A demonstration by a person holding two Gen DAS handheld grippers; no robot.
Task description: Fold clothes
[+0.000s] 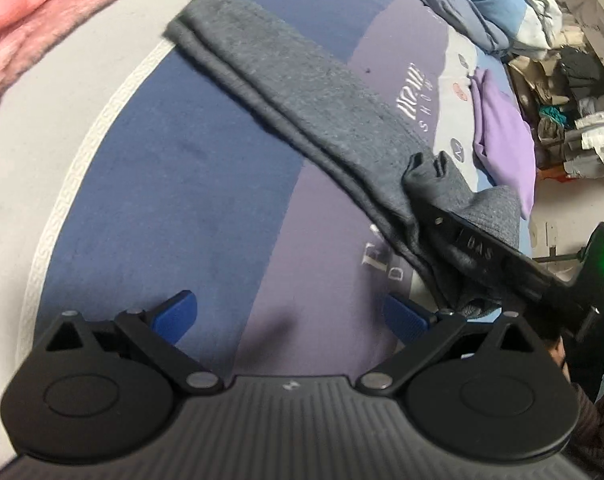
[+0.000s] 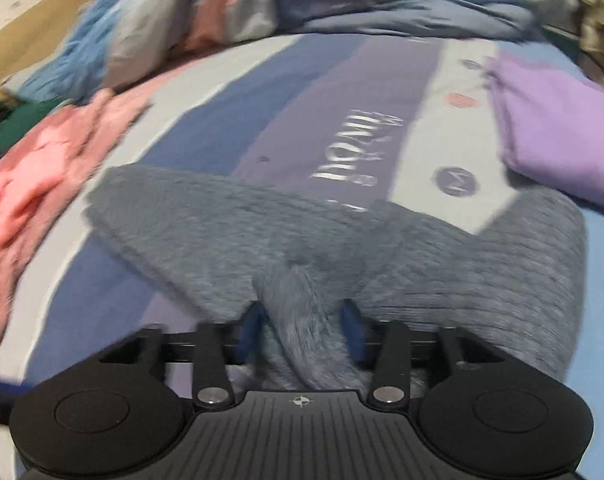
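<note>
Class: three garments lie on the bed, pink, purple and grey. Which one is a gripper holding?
The grey garment: the right gripper has it bunched between its jaws. The pink garment and purple garment lie untouched.

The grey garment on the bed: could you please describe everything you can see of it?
The grey garment is a soft, heathered knit, folded into a long narrow strip with layered edges. It lies flat on the striped bedsheet. One end is bunched and lifted, pinched in the right gripper. The open left gripper does not touch it.
</note>
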